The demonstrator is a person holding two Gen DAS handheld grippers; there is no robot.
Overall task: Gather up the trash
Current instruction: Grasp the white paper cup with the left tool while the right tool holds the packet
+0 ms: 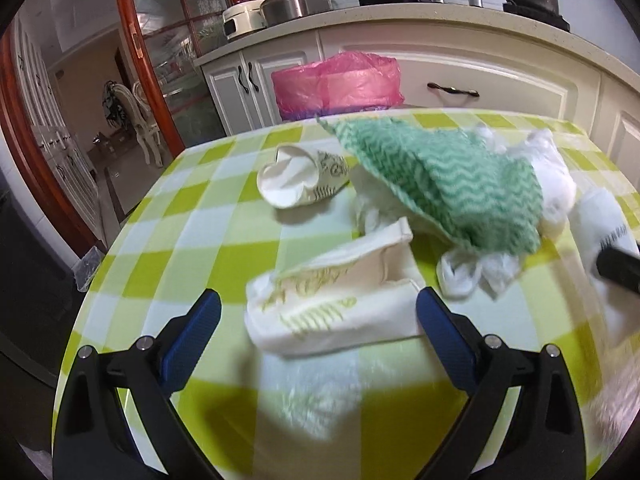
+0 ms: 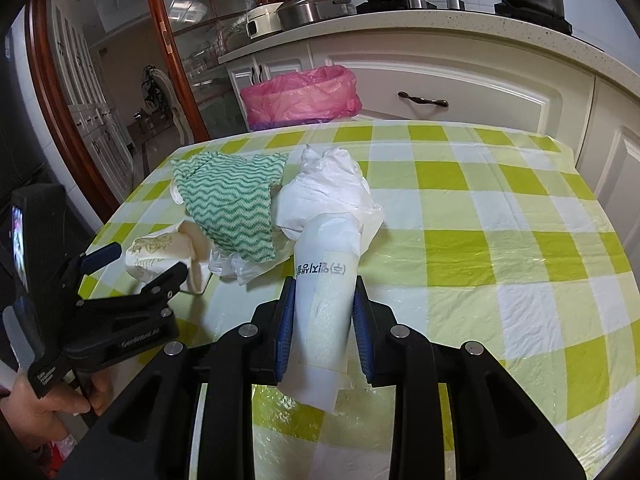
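Two tools at work: right tool [image 2: 323, 312] clamped on white printed paper tube [image 2: 322, 300], ready for binning; left tool [image 1: 318, 320] spread apart around crushed white paper cup [image 1: 332, 304] on checked counter [image 2: 500, 240].

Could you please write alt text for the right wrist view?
The right gripper is shut on a white wrapper over a green-checked table. At left, the open left gripper nears a crushed cup.
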